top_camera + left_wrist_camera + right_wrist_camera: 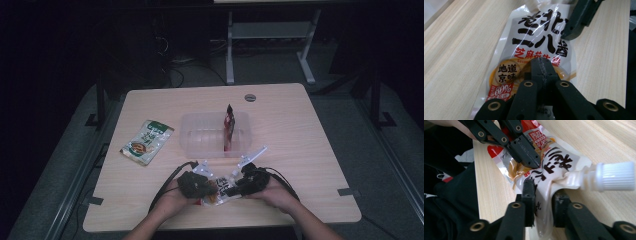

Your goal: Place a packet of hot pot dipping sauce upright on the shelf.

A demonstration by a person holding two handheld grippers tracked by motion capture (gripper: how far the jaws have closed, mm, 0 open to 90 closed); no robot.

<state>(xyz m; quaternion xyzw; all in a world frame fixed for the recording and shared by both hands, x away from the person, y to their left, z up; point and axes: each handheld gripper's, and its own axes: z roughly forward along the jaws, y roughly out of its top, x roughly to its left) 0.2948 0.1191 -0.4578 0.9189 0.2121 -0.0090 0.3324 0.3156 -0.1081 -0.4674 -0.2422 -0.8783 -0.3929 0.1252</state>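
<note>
While soft and slippery, the spouted sauce pouch [549, 173] buckles; left gripper [541, 68] clamps its body, right gripper [543, 192] pinches below the cap [615, 176] — better hold at that stiff spout.

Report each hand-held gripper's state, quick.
Left hand-held gripper: shut on the sauce pouch.
Right hand-held gripper: shut on the sauce pouch, pinching it near the white cap.

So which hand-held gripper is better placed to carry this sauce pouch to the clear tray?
Probably the right hand-held gripper: its jaws pinch the sauce pouch just below the cap, nearer the tray. The left hand-held gripper clamps the bottom end.
</note>
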